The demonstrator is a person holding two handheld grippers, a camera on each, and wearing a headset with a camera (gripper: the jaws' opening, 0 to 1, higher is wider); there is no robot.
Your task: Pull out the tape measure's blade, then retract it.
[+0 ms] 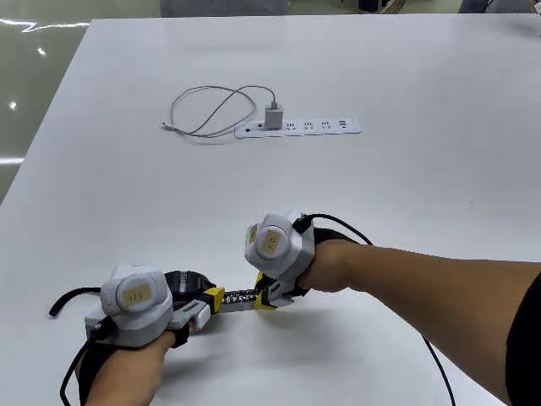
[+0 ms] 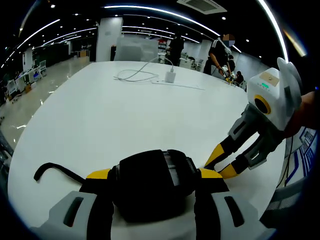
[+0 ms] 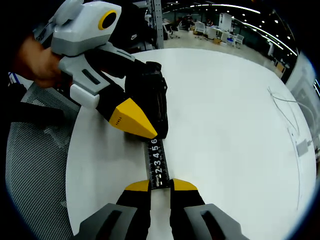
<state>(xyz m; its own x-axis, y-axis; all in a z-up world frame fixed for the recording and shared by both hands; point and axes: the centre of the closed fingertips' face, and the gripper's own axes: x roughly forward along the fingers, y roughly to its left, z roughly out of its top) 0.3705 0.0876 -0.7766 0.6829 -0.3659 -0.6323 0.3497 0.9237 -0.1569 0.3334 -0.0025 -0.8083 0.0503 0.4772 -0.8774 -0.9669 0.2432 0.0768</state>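
Head view: power strip and cable lie far behind tape measure.

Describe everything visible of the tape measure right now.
The tape measure has a black, plastic-looking body, with a dark strap trailing from it across the white table. The left gripper clamps the body on both sides. A short length of blade, dark with white numerals, lies drawn out flat along the table, and the right gripper pinches its end.
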